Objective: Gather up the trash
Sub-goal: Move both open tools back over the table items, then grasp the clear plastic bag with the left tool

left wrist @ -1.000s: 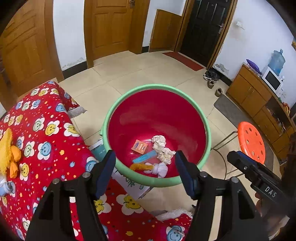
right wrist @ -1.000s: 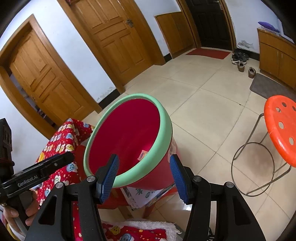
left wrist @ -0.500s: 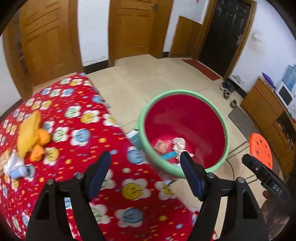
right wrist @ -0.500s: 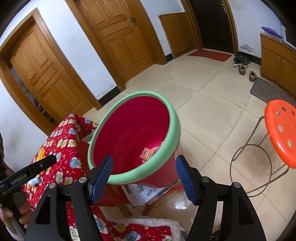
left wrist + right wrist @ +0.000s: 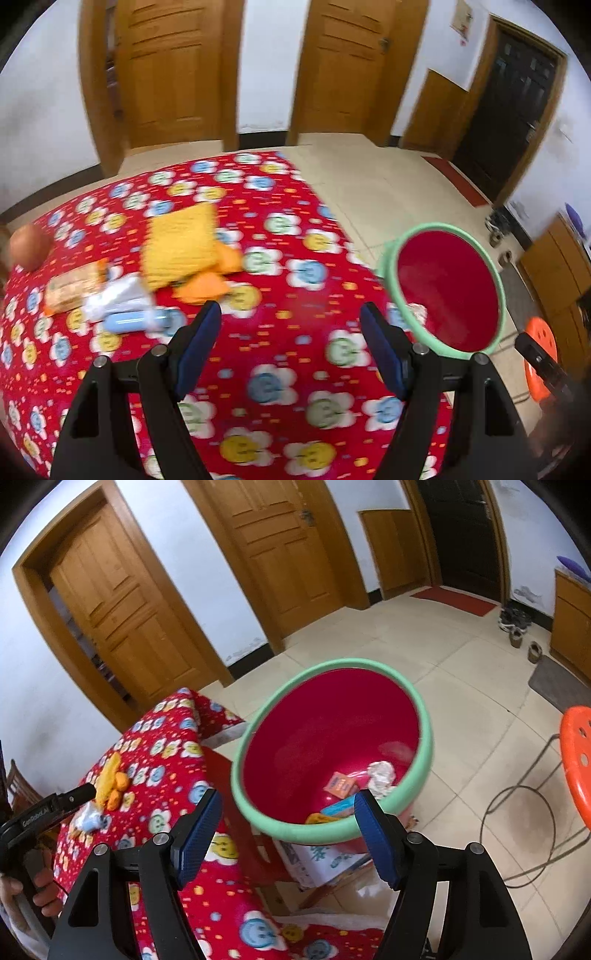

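Trash (image 5: 122,295) is seen piled near the far-left edge of the red flowered surface (image 5: 280,325), well apart from the red bucket (image 5: 332,738). Both the left gripper (image 5: 290,347) and right gripper (image 5: 286,830) are held wide, fingers empty, having just been opening. 1 piece should be straddled squarely.

Ahead of the left claw (image 5: 290,347) lies bare red cloth (image 5: 295,295), with the litter heap (image 5: 147,280) ahead-left and the red bin (image 5: 448,291) ahead-right; nothing stands between its parted jaws.
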Action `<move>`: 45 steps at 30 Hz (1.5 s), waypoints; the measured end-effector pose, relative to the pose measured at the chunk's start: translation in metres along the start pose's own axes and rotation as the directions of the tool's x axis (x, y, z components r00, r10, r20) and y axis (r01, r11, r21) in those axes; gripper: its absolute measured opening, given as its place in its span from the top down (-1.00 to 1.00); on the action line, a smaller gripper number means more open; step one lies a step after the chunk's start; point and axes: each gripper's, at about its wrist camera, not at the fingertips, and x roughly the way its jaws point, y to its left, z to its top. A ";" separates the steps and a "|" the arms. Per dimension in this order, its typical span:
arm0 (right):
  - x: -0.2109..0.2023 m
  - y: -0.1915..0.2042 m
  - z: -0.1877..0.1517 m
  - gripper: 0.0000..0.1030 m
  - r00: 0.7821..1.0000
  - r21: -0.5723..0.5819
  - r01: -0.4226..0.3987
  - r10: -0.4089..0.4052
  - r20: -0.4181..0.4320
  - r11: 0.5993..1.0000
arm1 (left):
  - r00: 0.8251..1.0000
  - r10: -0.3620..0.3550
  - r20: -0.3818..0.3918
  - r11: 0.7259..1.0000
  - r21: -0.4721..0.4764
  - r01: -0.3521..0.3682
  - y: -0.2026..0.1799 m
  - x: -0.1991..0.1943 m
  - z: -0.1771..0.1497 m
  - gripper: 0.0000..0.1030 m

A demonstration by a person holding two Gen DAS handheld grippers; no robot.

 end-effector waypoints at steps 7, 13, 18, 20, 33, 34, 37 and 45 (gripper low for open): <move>0.012 0.023 -0.001 -0.46 0.999 -0.036 -0.025 0.024 -0.021 0.999 | 0.995 0.094 0.017 0.990 -0.112 -0.091 0.058 -0.006 0.005 -0.49; 0.022 0.038 -0.001 -0.46 0.999 -0.060 -0.039 0.037 -0.039 0.997 | 0.987 0.163 0.012 0.971 -0.181 -0.158 0.099 -0.002 0.005 -0.49; 0.031 0.050 -0.001 -0.46 0.998 -0.081 -0.044 0.040 -0.055 0.996 | 0.978 0.211 -0.006 0.953 -0.220 -0.207 0.124 0.009 0.004 -0.49; 0.035 0.054 -0.002 -0.46 0.997 -0.087 -0.045 0.039 -0.064 0.995 | 0.975 0.221 -0.019 0.949 -0.228 -0.219 0.130 0.014 0.003 -0.49; 0.053 0.094 -0.004 -0.46 0.994 -0.163 -0.063 0.048 -0.095 0.985 | 0.980 0.182 -0.077 0.951 -0.241 -0.195 0.153 0.056 -0.008 -0.49; 0.055 0.099 -0.004 -0.46 0.994 -0.169 -0.066 0.050 -0.097 0.983 | 0.983 0.170 -0.071 0.953 -0.241 -0.182 0.153 0.056 -0.009 -0.49; 0.061 0.113 -0.005 -0.46 0.993 -0.191 -0.075 0.056 -0.105 0.979 | 0.988 0.142 -0.066 0.956 -0.250 -0.155 0.154 0.057 -0.009 -0.39; 0.081 0.154 -0.006 -0.46 0.987 -0.247 -0.118 0.087 -0.136 0.962 | 0.992 0.129 -0.011 0.963 -0.239 -0.128 0.158 0.045 -0.013 -0.35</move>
